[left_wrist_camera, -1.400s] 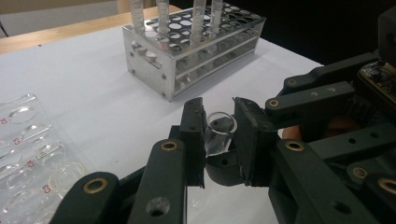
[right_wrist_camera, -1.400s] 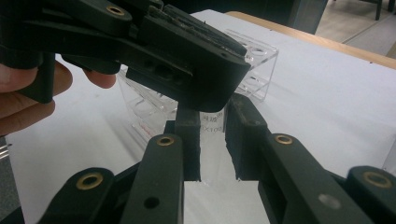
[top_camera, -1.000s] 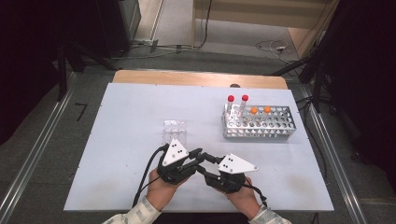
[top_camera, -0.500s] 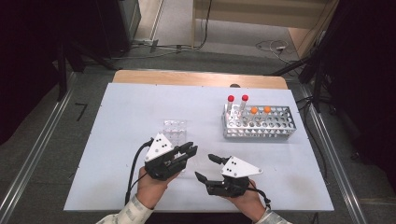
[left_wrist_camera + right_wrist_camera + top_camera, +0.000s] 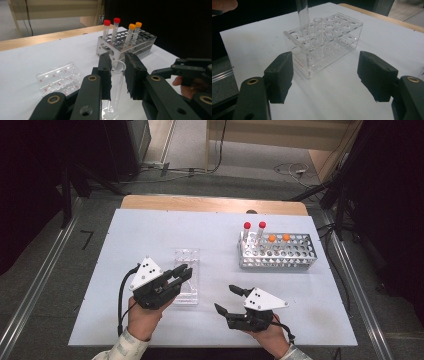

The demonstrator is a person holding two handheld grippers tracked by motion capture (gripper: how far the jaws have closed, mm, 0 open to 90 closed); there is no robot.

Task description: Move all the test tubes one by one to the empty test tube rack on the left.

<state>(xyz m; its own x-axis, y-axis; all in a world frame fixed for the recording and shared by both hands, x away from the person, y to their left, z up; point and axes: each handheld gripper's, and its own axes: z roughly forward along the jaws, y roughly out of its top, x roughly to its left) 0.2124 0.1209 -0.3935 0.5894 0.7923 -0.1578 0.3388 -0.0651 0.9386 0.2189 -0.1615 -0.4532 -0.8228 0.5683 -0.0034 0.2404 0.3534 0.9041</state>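
The white table [image 5: 150, 230] leaves plenty of bare room around the clear rack [image 5: 186, 276], while the metal rack [image 5: 278, 252] of capped tubes stands well apart near the far right edge. The left gripper [image 5: 117, 72] is clamped on an uncapped glass tube [image 5: 115, 85] above the clear rack – keep it upright and centre it over a hole before lowering – and the right gripper [image 5: 325, 75], jaws wide and empty, should hold back from the rack's near wall

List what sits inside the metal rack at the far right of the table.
The metal rack holds four capped tubes: two red-capped tubes and two orange-capped tubes, all near its left end. The remaining holes look empty. The tubes' lower ends are hidden behind the rack's side wall.
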